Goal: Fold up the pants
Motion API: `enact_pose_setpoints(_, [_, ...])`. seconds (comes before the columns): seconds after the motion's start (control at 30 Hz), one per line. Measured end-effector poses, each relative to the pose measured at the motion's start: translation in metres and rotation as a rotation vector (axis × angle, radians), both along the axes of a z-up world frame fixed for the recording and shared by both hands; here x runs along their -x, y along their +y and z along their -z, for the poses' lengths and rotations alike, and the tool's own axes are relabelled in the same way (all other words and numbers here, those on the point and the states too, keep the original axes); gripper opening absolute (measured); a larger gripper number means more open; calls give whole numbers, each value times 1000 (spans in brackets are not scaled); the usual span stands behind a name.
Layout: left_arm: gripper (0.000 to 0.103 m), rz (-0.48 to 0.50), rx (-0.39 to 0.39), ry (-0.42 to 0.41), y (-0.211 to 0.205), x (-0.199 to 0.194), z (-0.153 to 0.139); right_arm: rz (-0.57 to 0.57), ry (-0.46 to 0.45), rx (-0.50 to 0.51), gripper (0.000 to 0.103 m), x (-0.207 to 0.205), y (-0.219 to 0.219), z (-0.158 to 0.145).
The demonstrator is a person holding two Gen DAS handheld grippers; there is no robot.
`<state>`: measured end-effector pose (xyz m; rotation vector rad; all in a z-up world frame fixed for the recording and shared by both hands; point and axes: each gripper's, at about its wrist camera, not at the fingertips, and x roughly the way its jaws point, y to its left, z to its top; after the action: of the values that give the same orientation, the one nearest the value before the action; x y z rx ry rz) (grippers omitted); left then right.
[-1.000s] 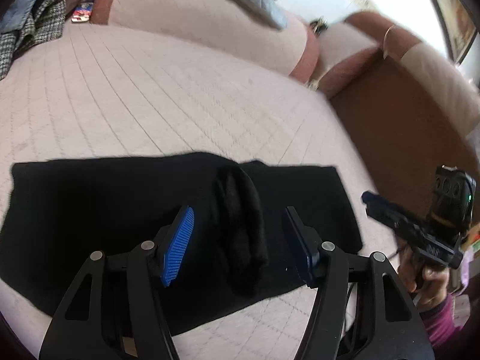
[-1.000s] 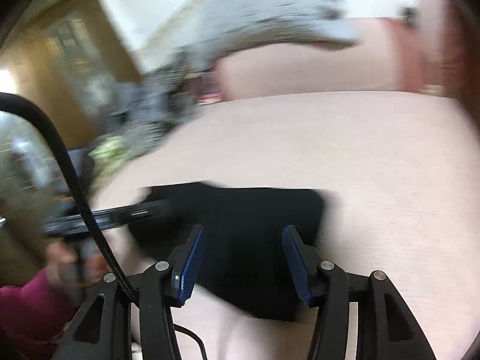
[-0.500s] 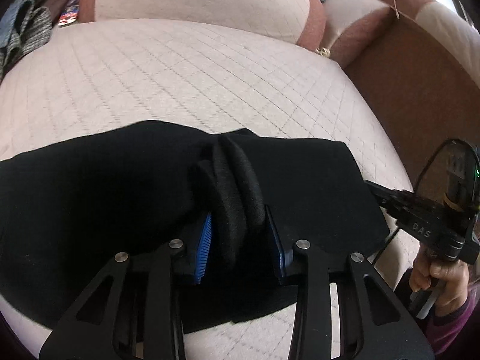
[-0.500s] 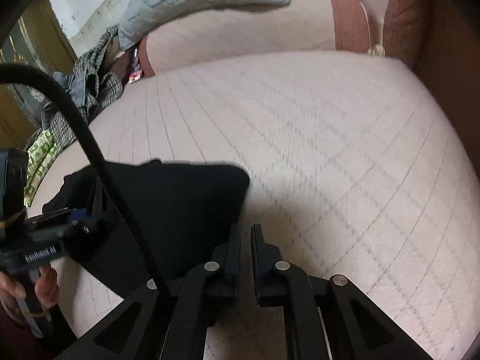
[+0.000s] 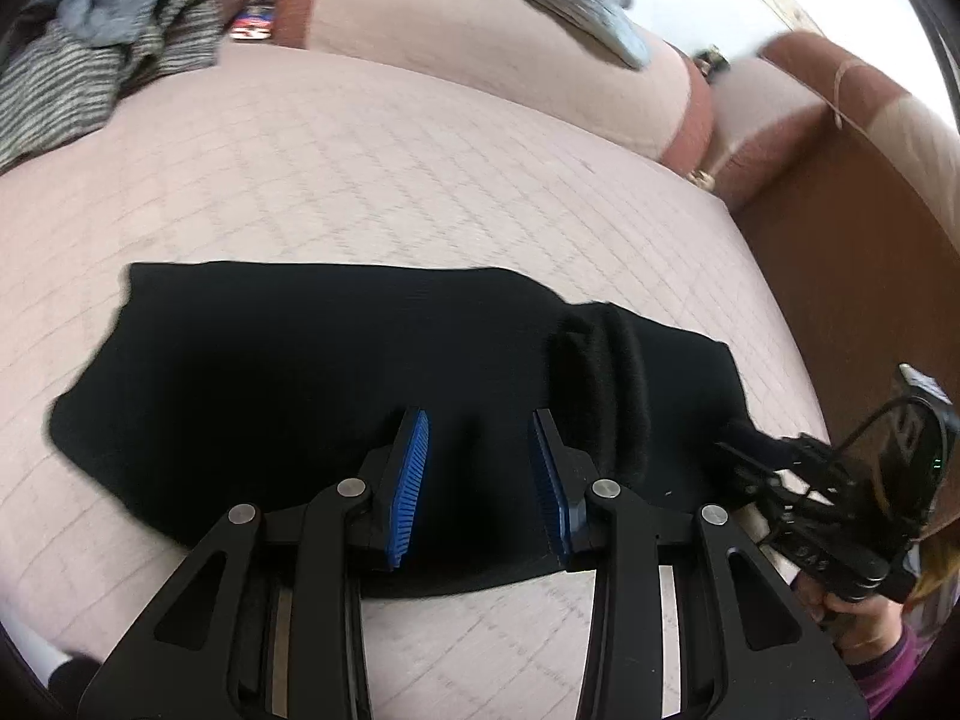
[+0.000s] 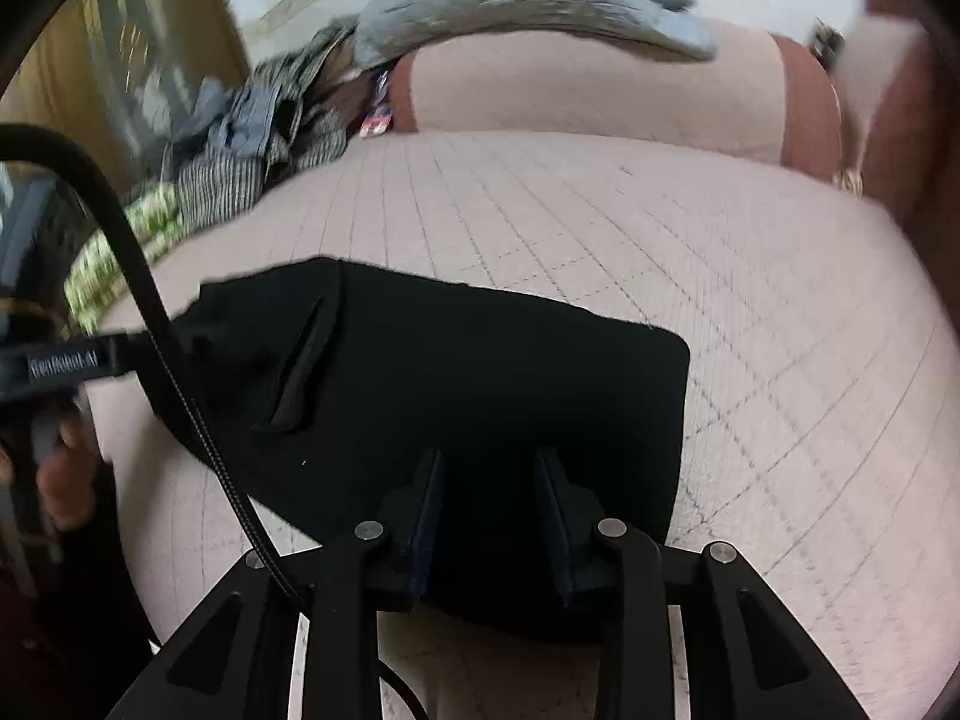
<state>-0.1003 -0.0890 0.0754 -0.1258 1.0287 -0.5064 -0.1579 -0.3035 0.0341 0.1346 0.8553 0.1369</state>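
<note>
Two open hand-held grippers, black pants near edge

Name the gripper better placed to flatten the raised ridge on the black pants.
Left. The left gripper is open with the ridge just beside its fingers; the right gripper sits near the pants' other end.
</note>
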Motion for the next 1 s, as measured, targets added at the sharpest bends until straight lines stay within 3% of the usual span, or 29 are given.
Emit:
enact_pose_setpoints(0.17, [34, -113, 24, -10, 30, 4, -2, -75, -96, -51, 37, 9, 13, -25])
enact_pose_setpoints(0.27, [34, -175, -13, 26, 46, 5, 11, -107, -106, -40, 43, -2, 39, -17])
enact_pose_setpoints(0.4, [34, -167, 40, 67, 60, 9, 24, -136, 4, -31, 43, -23, 66, 13])
enact_pose_setpoints(0.67, [34, -206, 22, 13, 75, 24, 5, -200, -103, -39, 44, -18, 74, -22])
enact_pose_setpoints(0.83, [34, -256, -22, -16, 83, 30, 0, -204, -121, -139, 44, -30, 77, -28])
enact_pose_setpoints(1.0, [34, -272, -16, -2, 88, 27, 1, -212, -135, -138, 45, -33, 81, -31])
